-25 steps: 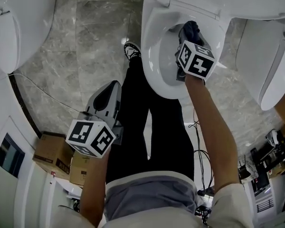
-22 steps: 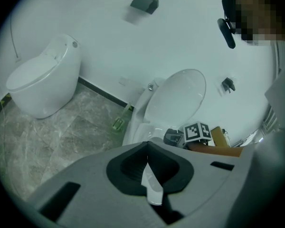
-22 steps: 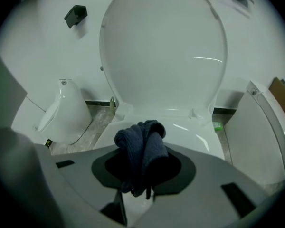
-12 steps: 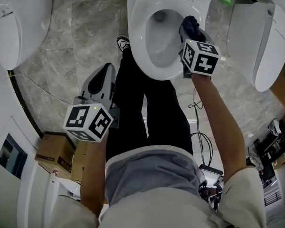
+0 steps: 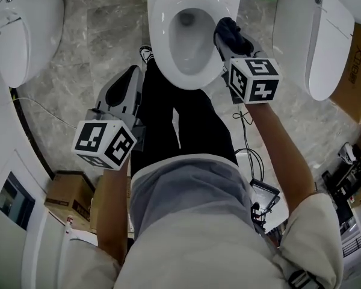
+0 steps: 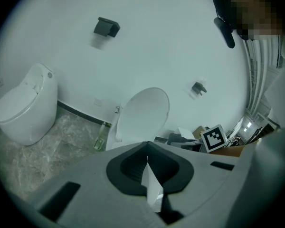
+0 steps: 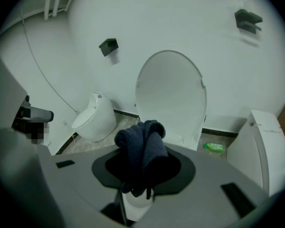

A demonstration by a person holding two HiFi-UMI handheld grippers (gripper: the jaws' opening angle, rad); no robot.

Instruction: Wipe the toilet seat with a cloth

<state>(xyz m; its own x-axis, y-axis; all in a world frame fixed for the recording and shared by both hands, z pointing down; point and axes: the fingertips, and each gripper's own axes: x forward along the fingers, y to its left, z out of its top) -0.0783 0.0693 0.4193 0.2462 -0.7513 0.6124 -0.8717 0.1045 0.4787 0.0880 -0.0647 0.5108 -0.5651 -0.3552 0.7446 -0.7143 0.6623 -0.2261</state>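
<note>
The white toilet (image 5: 168,71) stands at the top centre of the head view with its lid (image 7: 171,94) raised. My right gripper (image 5: 231,46) is shut on a dark blue cloth (image 5: 231,34) and hangs over the right side of the seat. In the right gripper view the bunched cloth (image 7: 142,146) fills the jaws of my right gripper (image 7: 143,175) and sticks out past them. My left gripper (image 5: 129,80) is shut and holds nothing, off to the left of the bowl above the person's leg. In its own view my left gripper (image 6: 147,163) shows jaws pressed together.
A second toilet (image 5: 18,29) stands at the left and a third (image 5: 316,41) at the right. A green bottle (image 7: 213,147) lies on the floor by the wall. Cardboard boxes (image 5: 66,194) sit at the lower left, cables (image 5: 246,155) at the right.
Both grippers have risen. The right one has lifted the cloth up off the right side of the bowl. The toilet now sits higher and smaller in the head view.
</note>
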